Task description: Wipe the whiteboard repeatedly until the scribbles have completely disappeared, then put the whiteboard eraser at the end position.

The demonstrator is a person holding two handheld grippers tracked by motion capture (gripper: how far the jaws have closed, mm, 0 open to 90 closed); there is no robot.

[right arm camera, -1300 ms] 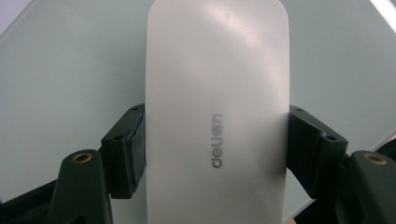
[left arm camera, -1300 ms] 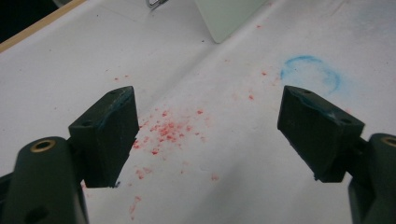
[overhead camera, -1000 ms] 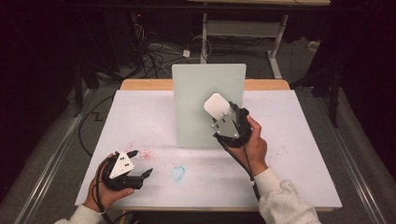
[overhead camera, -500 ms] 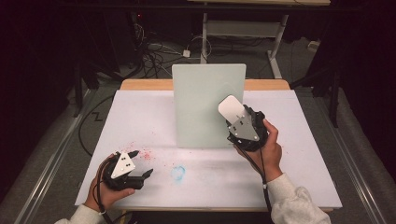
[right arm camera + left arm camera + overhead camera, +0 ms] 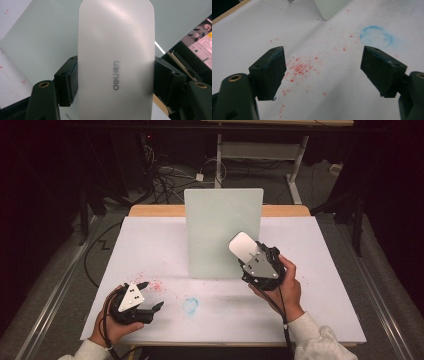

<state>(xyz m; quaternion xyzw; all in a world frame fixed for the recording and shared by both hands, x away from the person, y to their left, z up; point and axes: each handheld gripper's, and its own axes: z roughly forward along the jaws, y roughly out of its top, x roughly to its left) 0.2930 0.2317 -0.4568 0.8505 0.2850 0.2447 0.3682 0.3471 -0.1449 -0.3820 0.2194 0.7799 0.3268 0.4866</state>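
My right gripper (image 5: 250, 256) is shut on a white, rounded, flat eraser-like block (image 5: 242, 246) with "deli" printed on it (image 5: 115, 60). It holds the block up in front of the pale green upright board (image 5: 220, 230). Both black jaws press the block's long sides in the right gripper view. My left gripper (image 5: 150, 295) rests low at the table's near left, open with nothing between its jaws (image 5: 322, 72). Its pads (image 5: 270, 71) carry blue smears.
White paper (image 5: 150, 250) covers the table. Red chalk specks (image 5: 299, 68) lie beneath the left gripper, and a blue smudged ring (image 5: 190, 305) lies to its right. Dark floor, cables and a table frame lie beyond the far edge.
My right gripper with the white block swung right half a second ago and has since come back slightly left, staying in front of the board. The left gripper has stayed put.
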